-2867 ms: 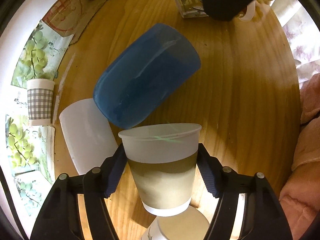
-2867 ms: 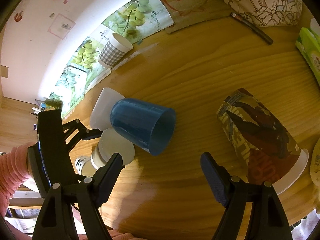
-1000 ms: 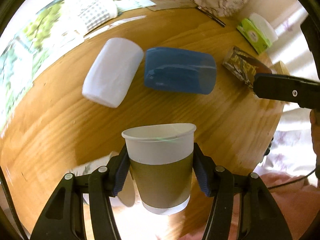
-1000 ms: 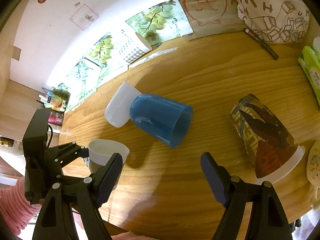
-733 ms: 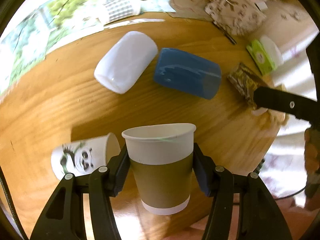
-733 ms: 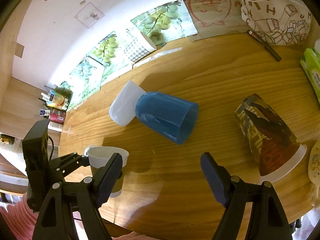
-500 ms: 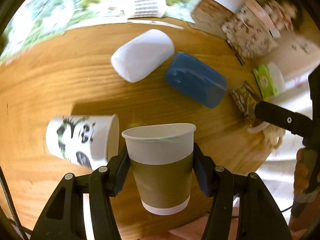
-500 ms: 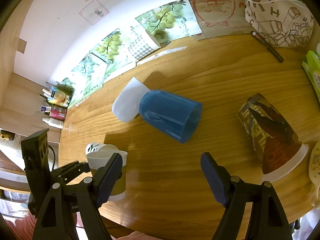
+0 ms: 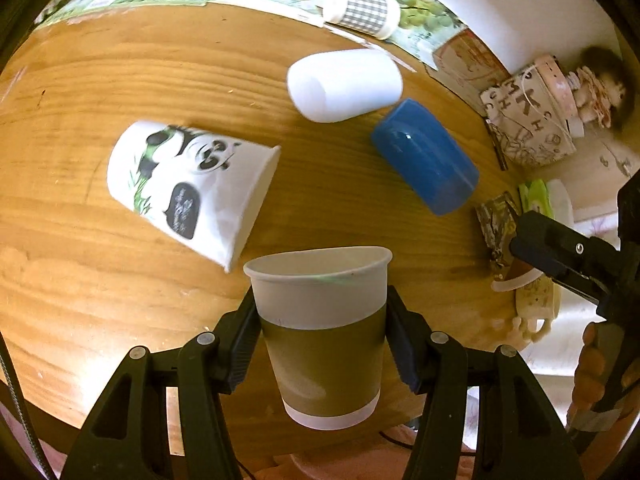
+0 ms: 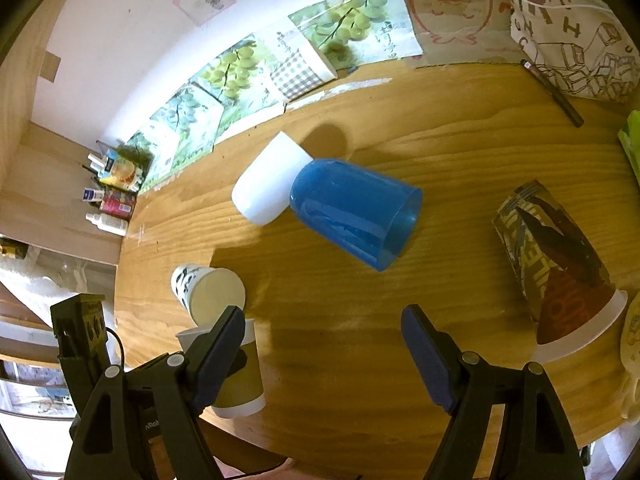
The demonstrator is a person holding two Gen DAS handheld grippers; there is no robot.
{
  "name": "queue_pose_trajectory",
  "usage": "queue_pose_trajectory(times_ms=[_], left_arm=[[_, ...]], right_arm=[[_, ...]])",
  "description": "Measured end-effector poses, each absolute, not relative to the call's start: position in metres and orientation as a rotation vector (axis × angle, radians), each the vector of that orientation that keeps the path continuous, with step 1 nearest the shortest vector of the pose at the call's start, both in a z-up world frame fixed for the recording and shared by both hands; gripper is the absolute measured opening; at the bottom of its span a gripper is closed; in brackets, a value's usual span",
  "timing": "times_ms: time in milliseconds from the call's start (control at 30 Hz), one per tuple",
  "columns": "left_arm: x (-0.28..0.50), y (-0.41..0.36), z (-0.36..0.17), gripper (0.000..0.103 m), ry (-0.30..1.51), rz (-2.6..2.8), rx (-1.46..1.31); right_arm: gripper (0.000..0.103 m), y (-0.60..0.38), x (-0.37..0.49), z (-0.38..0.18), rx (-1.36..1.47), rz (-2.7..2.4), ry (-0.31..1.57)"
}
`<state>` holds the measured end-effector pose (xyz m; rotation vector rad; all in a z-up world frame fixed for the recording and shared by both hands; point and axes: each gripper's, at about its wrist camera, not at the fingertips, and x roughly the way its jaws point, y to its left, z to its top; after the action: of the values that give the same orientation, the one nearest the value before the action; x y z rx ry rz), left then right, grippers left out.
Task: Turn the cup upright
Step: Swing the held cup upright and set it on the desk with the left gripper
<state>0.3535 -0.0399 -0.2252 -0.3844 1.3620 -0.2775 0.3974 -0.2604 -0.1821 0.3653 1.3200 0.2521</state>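
Our left tongs (image 9: 322, 336) are clamped on the white paper cup with an olive-brown band (image 9: 322, 336), one dark ribbed pad (image 9: 244, 340) pressed on each side of it; the cup stands mouth up between them, at the near edge of the round wooden worktop (image 9: 120, 280), and whether its base touches the wood we cannot tell. In the right wrist view the same cup (image 10: 240, 380) shows at the near left, partly behind a finger of our right tongs (image 10: 322, 356), which hang wide apart over bare wood and grip nothing. Just beyond the held cup to the left lies a white paper cup printed with a panda (image 9: 188, 184), on its side with its mouth towards the held cup. Farther off, a plain white plastic cup (image 9: 344, 84) and a translucent blue plastic tumbler (image 9: 424, 156) lie on their sides, touching or nearly so. At the right of the worktop a dark paper cup with a brown and black print (image 10: 556, 268) also lies on its side. By the far wall a grey-checked paper cup (image 9: 360, 14) leans against grape-printed cartons (image 10: 240, 68), and a patterned cloth bag (image 10: 576, 40) sits at the far right with a dark pen (image 10: 552, 92) beside it.
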Motion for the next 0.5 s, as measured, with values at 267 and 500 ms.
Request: queue_pose_trajectory(times_ms=[267, 500], left_arm=[[0.35, -0.034, -0.234, 0.063, 1.377, -0.261, -0.407], [0.349, -0.035, -0.239, 0.065, 1.391, -0.258, -0.414]], right_arm=[[0.081, -0.252, 0.392, -0.19, 0.338, 0.279, 1.353], [0.081, -0.245, 0.388, -0.195, 0.315, 0.299, 1.375]])
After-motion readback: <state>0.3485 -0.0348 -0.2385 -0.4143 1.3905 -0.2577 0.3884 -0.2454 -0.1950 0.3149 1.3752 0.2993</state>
